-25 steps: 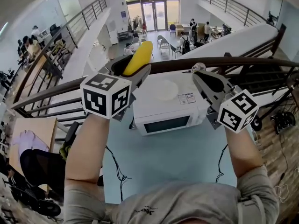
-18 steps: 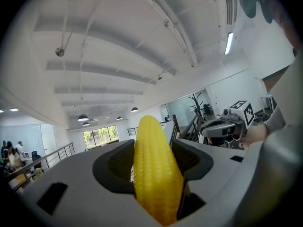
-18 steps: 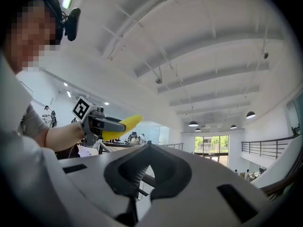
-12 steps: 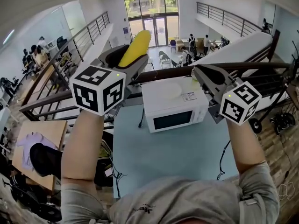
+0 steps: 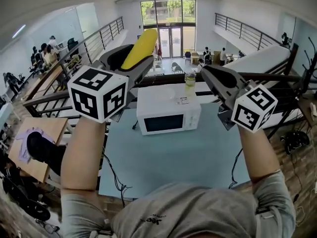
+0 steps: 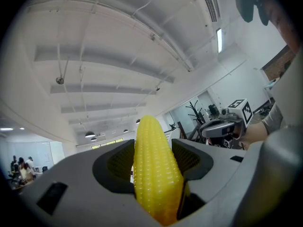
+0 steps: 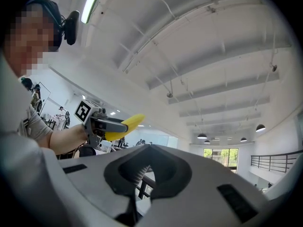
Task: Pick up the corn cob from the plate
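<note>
The picking-up step looks finished: the corn cob (image 6: 156,174) is off the plate and sits in the left gripper (image 5: 132,62), high in the air in front of the person. The two jaws stand quite wide apart, and the cob fills the gap between them. Their ribbed pads (image 6: 120,162) press on its sides, and its yellow tip points forward and upward beyond the jaws.

The right gripper (image 5: 207,72) carries nothing. In the right gripper view its jaw tips meet, and only the rounded hollow behind them is open.

What remains seems to be only to keep the grip steady. The cob is smooth and tapered, so it could slide out forward if the jaws loosen or the gripper tilts down. A firm, even hold is needed for any further carrying.

Both forearms reach up and forward from the shoulders, nearly parallel, with the marker cubes (image 5: 97,93) turned toward the head camera. The left gripper points about level, and the right one points a little upward and inward.

Far below stands a white microwave (image 5: 168,118) on a light blue table (image 5: 163,157). A pale round shape on its top is probably the plate (image 5: 164,94), and a jar (image 5: 189,83) stands near it
</note>
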`<state>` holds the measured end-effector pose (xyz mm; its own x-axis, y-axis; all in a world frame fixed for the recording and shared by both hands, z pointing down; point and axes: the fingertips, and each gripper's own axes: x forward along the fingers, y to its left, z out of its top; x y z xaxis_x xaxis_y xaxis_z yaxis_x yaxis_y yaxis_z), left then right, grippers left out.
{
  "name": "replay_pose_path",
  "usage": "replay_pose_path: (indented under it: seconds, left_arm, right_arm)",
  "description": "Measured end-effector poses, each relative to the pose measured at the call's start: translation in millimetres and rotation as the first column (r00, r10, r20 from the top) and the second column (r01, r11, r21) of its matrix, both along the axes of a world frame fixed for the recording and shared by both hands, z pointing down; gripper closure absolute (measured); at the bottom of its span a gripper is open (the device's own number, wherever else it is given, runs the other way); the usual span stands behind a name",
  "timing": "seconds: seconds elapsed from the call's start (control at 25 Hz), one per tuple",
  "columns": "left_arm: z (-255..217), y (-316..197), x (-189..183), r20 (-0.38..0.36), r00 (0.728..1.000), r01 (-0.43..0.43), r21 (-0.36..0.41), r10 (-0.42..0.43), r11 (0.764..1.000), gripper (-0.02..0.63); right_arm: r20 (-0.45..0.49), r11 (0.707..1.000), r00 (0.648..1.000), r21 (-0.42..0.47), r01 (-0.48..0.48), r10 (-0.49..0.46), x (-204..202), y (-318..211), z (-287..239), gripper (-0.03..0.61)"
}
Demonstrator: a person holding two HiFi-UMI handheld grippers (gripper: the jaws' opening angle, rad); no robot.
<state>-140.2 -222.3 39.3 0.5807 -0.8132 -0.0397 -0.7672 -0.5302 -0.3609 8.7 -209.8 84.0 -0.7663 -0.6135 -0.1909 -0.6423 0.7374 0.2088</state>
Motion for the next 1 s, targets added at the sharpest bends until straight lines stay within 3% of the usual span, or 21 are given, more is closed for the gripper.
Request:
replay_pose_path:
  seconds: [0.28, 0.48, 0.68, 1.0]
  left_arm:
    - [37.1, 60.5, 89.2, -0.008, 1.000, 0.017, -0.048, -0.017, 0.999, 0.353]
    - [65.2, 82.3, 121.6, 0.007, 0.999, 0.040, -0.096, -0.040, 0.995, 0.353]
    - [102.2, 106.8, 114.0, -0.009, 0.999, 0.051, -0.134, -0.053, 0.990, 0.353]
    - [174.8, 113.3, 75.6, -0.051, 0.998, 0.030, -0.230, -0.043, 0.973, 0.353]
  right_arm:
    - [-0.016, 0.997, 0.998, -0.051, 0.063, -0.064, 89.4, 41.7, 32.0, 0.563]
    - [0.014, 0.991, 0.997, -0.105, 0.083, -0.082, 133.5, 47.1, 55.4, 0.563]
    - [0.035, 0.983, 0.995, -0.154, 0.100, -0.096, 141.4, 58.1, 90.1, 0.563]
    - [-0.002, 0.973, 0.996, -0.215, 0.088, -0.090, 118.6, 60.4, 138.7, 0.563]
